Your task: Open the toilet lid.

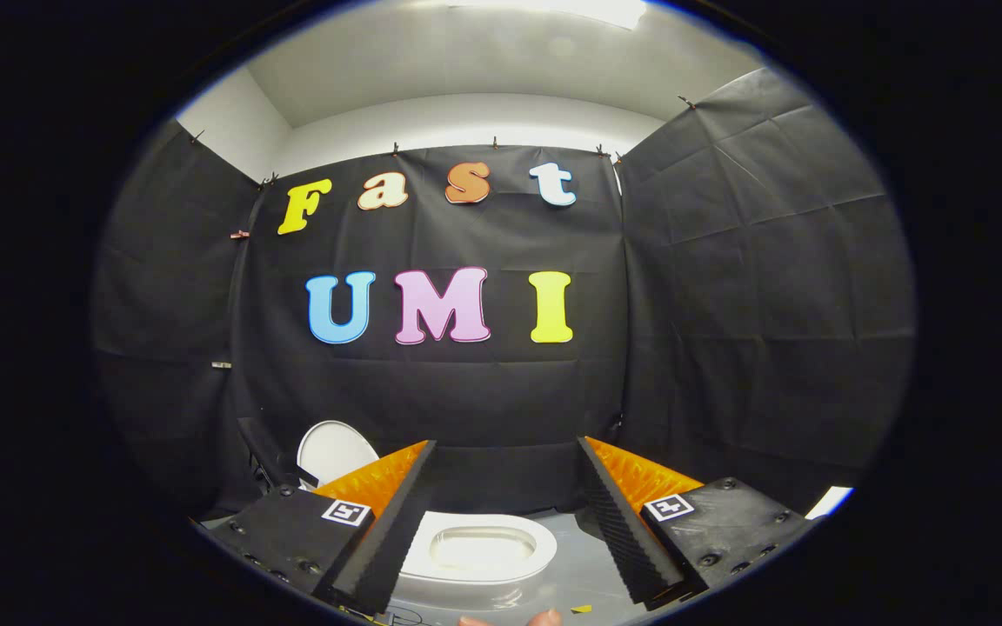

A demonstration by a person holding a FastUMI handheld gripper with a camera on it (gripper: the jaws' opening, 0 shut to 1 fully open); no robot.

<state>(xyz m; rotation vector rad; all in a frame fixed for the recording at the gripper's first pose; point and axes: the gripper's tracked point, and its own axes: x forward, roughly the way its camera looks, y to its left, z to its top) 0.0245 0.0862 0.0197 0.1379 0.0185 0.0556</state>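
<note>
A white toilet (431, 565) stands on the floor below my gripper (505, 442), and its seat ring and the bowl's opening show between the two fingers. A white oval lid (331, 452) stands upright behind the left finger, against the black cloth wall. The gripper is open, its fingers spread wide with nothing between them. It hangs above the toilet and touches neither the lid nor the seat. The left finger hides the place where the lid joins the toilet.
Black cloth walls close the booth at the back and on both sides. Grey floor (571, 539) shows around the toilet. A small white object (827, 502) lies low by the right wall. A person's fingertips (544, 617) show under the gripper.
</note>
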